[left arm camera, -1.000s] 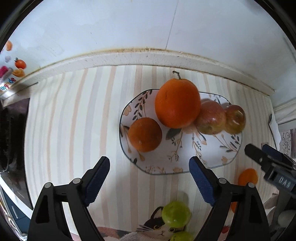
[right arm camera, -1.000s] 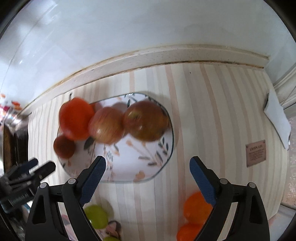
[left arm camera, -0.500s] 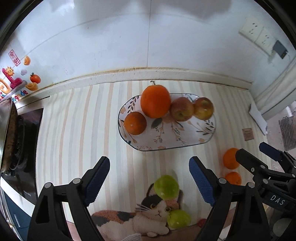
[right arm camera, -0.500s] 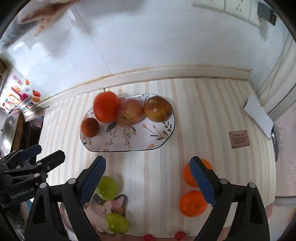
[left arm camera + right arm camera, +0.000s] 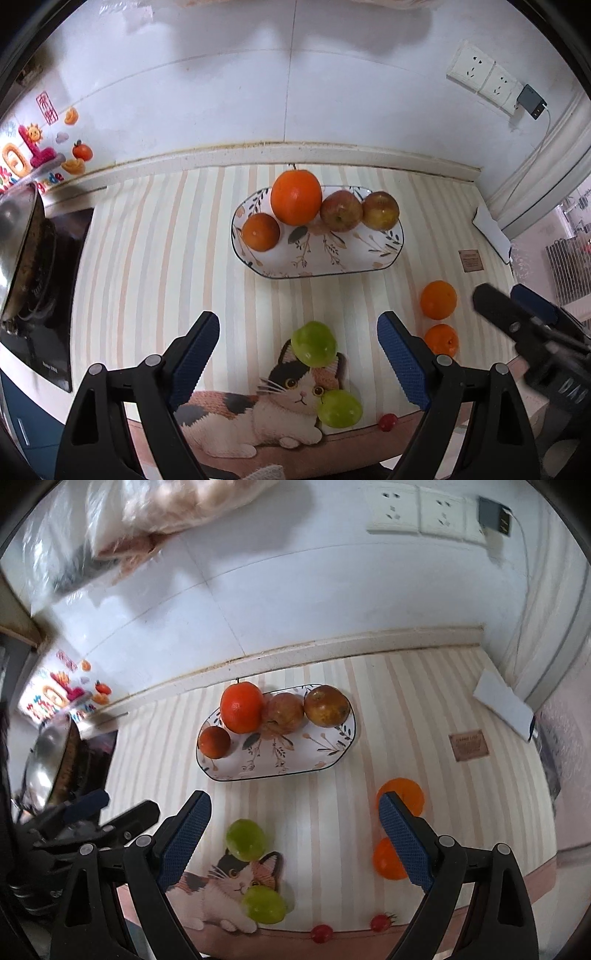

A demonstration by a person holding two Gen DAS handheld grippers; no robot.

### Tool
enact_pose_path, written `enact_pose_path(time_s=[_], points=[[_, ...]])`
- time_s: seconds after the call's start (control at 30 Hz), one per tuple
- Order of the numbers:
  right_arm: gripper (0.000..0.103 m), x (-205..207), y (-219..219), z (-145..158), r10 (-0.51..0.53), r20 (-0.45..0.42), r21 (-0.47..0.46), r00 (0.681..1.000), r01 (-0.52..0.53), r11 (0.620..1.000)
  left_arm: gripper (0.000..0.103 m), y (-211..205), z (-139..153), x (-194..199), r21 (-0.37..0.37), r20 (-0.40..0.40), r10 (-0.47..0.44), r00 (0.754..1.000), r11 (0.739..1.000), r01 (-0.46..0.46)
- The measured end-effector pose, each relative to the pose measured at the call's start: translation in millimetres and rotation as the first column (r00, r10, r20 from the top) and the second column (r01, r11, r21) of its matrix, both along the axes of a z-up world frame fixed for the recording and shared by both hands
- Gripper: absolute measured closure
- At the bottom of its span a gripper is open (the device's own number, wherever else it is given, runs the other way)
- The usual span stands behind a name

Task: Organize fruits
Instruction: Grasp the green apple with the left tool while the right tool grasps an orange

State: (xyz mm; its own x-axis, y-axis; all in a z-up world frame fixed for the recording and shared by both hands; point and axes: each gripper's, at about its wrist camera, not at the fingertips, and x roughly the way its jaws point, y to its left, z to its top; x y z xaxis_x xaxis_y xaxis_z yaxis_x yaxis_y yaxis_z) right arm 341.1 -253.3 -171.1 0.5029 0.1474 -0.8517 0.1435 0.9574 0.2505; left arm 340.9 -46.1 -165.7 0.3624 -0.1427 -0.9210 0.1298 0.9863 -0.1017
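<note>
A floral oval plate holds a big orange, a small orange and two apples. On the striped mat lie two green fruits, two loose oranges and small red tomatoes. My left gripper is open and empty, above the near green fruit. My right gripper is open and empty; the loose oranges sit by its right finger. Each gripper shows in the other's view.
A stove with a pan is at the left. The tiled wall with sockets runs behind the counter. A white box and a small brown tag lie at the right. The counter's front edge is close below.
Both grippers have pulled back and up from the plate; the plate looks smaller, and the green fruits, loose oranges and tomatoes have come into view. Both stay open.
</note>
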Motion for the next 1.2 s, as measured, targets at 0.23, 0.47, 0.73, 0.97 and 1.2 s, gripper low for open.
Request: enact_pose_path(time_s=[0.23,0.47,0.73,0.97,1.2], points=[[0.009,-1,-54,-59,-0.121,-0.157,0.075,0.98,0.134,0.988,0.016,-6,-43,6,0.052,-0.089,0.01,0.996,0.999,-0.006],[0.009,-9,-88,-136,-0.181,-0.334,0.065,0.925,0.215,0.975,0.016,-15,-95,18,0.063,-0.222,0.013,0.975,0.998,0.001],[0.009,-17,-100,-188,-0.205,-0.411,0.082,0.888,0.26,0.962,0.016,-26,-139,30,0.043,-0.34,-0.001,0.941,0.999,0.016],[0.016,-17,-99,-196,-0.197,-0.413,0.093,0.889,0.256,0.962,0.021,-38,-171,37,0.023,-0.411,-0.004,0.912,1.0,0.015],[0.029,-14,-97,-201,-0.19,-0.424,0.106,0.886,0.257,0.961,0.047,-48,-182,35,0.036,-0.407,-0.014,0.913,0.999,0.031]])
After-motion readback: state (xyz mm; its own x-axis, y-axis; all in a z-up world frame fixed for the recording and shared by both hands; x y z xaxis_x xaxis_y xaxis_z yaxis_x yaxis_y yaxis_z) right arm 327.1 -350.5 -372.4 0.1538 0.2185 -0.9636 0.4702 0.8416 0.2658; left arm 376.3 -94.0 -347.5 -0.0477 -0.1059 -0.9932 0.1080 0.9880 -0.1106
